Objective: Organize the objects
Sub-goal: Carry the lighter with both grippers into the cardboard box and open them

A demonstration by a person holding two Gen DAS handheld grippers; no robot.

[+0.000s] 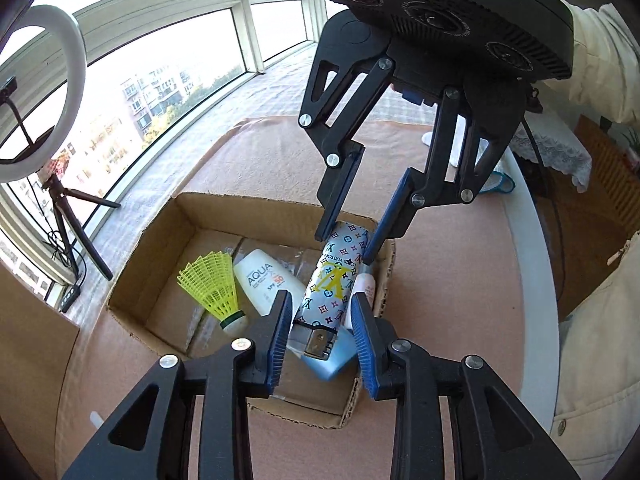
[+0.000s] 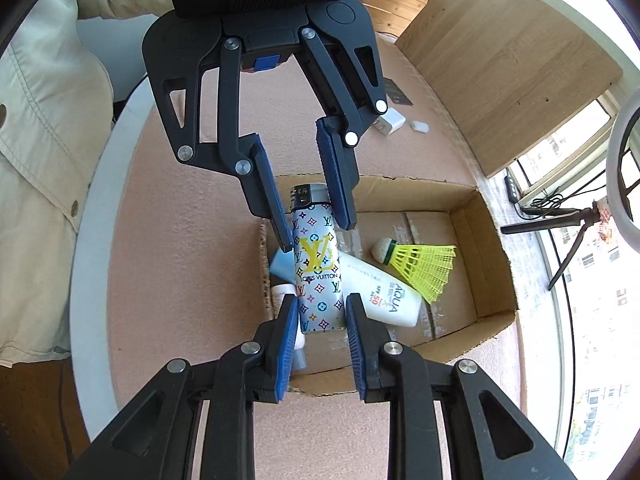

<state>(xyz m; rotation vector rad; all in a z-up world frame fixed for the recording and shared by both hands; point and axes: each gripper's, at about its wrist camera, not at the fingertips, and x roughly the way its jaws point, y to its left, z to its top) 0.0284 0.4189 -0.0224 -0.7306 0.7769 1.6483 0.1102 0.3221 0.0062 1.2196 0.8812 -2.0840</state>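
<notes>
I hold the left gripper (image 1: 322,338) half open around the lighter's (image 1: 326,284) metal end, pads apparently clear of it. The right gripper (image 2: 322,338) clamps its base, lowering it into the cardboard box (image 2: 490,216) beside the sunscreen bottle (image 2: 394,300) and shuttlecock (image 2: 424,268).

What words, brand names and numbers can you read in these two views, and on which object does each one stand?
"LOUIS VUITTON" (partly hidden) and a yellow "LV" monogram: patterned lighter
"AQUA" and "SPF 50": white sunscreen bottle
Smaller print on the sunscreen bottle: too small to read
Print on the pink tube: blurred, unreadable
</notes>
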